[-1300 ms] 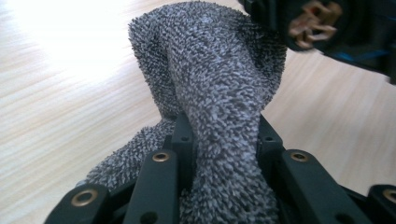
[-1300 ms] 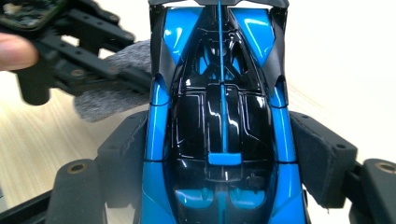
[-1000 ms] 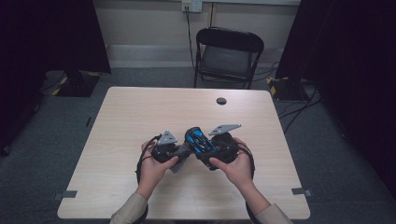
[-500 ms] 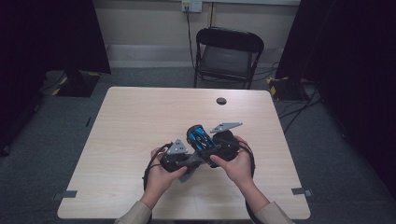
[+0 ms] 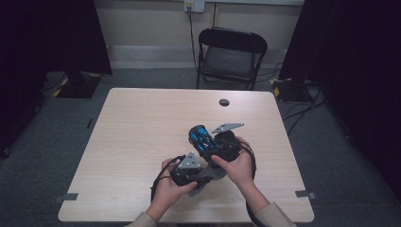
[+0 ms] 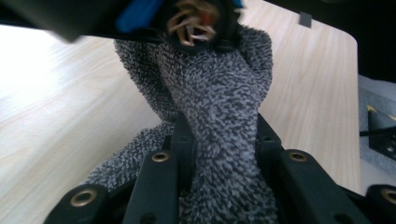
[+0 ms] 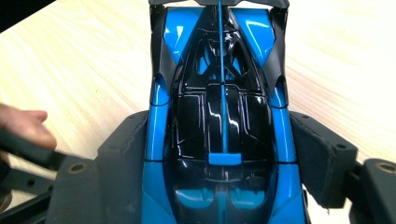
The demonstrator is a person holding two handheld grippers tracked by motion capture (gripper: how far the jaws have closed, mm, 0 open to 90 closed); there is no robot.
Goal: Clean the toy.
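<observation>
A blue and black toy race car sits lengthwise between my right gripper's jaws, which are shut on its sides. In the high view the car is held above the table's near middle. My left gripper is shut on a grey speckled fuzzy cloth, whose upper end lies against the car's underside. From above, the left gripper lies just below and left of the right gripper, the cloth between the two hands.
A small black round object lies near the table's far edge. A black folding chair stands beyond the table. Grey tape marks sit at the near corners. A fingertip shows left of the car.
My left hand with the cloth has moved right and slightly nearer, coming in under the right gripper and the car. The right hand has kept still.
</observation>
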